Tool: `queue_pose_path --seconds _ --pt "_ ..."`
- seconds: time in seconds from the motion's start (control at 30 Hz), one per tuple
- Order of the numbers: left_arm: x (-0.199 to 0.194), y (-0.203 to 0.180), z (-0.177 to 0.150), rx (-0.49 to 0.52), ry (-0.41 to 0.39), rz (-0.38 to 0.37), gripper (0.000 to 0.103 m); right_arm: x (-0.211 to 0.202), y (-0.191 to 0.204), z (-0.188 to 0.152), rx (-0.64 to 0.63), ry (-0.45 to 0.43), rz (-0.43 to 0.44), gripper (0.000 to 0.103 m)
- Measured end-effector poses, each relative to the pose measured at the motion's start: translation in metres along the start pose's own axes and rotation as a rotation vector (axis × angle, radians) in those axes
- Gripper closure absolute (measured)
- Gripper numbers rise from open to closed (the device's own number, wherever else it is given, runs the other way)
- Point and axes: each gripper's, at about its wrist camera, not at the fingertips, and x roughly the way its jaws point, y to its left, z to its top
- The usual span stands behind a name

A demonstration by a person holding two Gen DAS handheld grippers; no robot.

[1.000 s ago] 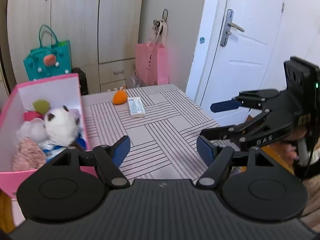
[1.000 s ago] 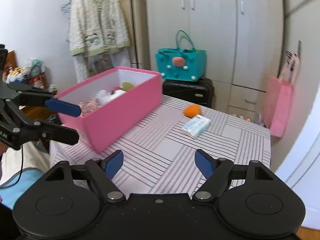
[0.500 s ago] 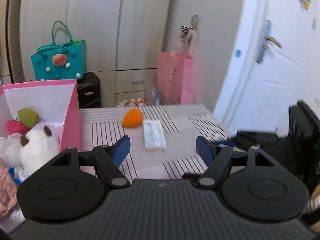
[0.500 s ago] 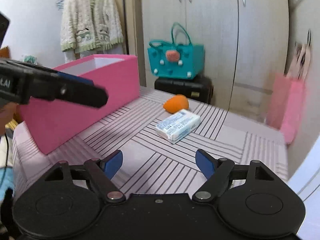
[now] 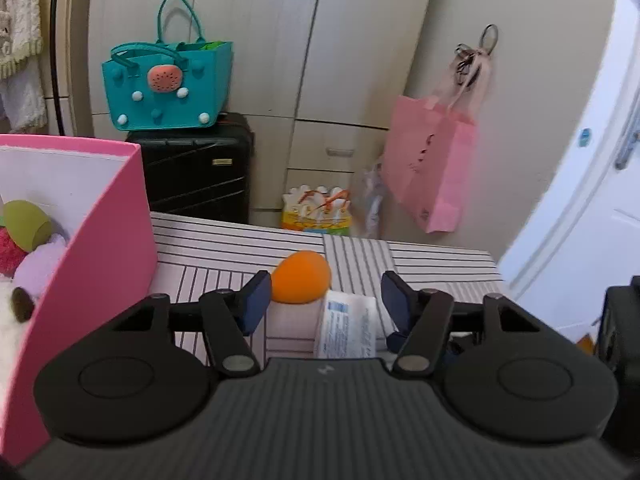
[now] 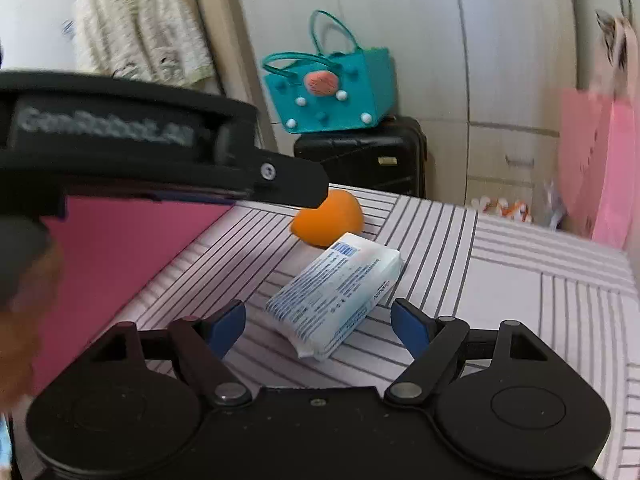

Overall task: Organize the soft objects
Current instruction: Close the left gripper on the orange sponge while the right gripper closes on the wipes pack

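The left gripper (image 5: 325, 295) hung with its jaws spread wide and empty over the striped tablecloth (image 5: 420, 260), the orange sponge (image 5: 301, 282) sitting just beyond its left fingertip and the white tissue pack (image 5: 347, 328) lying between the fingers closer in. The right gripper (image 6: 318, 325) was likewise wide apart and held nothing, with the tissue pack (image 6: 336, 294) lying flat just ahead between its blue pads (image 6: 226, 326) and touching the orange sponge (image 6: 330, 219) at its far end. The pink box (image 5: 100, 248) stood at the table's left with plush toys (image 5: 24, 240) inside.
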Motion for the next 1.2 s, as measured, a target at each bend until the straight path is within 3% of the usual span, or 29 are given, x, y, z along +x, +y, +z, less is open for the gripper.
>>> queue_pose_path --seconds 0.33,0.43,0.5,0.6,0.9,1.13,1.2 --pt "0.029 -0.006 -0.004 -0.022 -0.036 0.056 0.046 0.003 0.011 -0.003 -0.111 -0.043 -0.099 0.024" --pt "0.033 -0.005 -0.004 -0.028 -0.042 0.076 0.046 -0.002 0.007 -0.007 -0.137 -0.036 -0.093 0.035" --pt "0.036 -0.002 -0.002 -0.051 -0.034 0.069 0.046 -0.007 0.003 -0.008 -0.131 -0.043 -0.091 0.049" --pt "0.042 -0.002 -0.002 -0.066 -0.024 0.085 0.046 -0.013 -0.006 -0.008 -0.111 -0.04 -0.095 0.055" --pt "0.059 -0.003 -0.003 -0.04 -0.031 0.169 0.046 -0.008 -0.018 0.001 -0.08 0.003 -0.084 0.051" --pt "0.071 0.007 -0.007 -0.138 0.026 0.11 0.05 0.006 -0.02 0.003 -0.116 -0.046 -0.113 0.052" --pt "0.071 0.006 -0.01 -0.131 0.02 0.099 0.056 0.003 -0.022 0.004 -0.109 -0.05 -0.12 0.057"
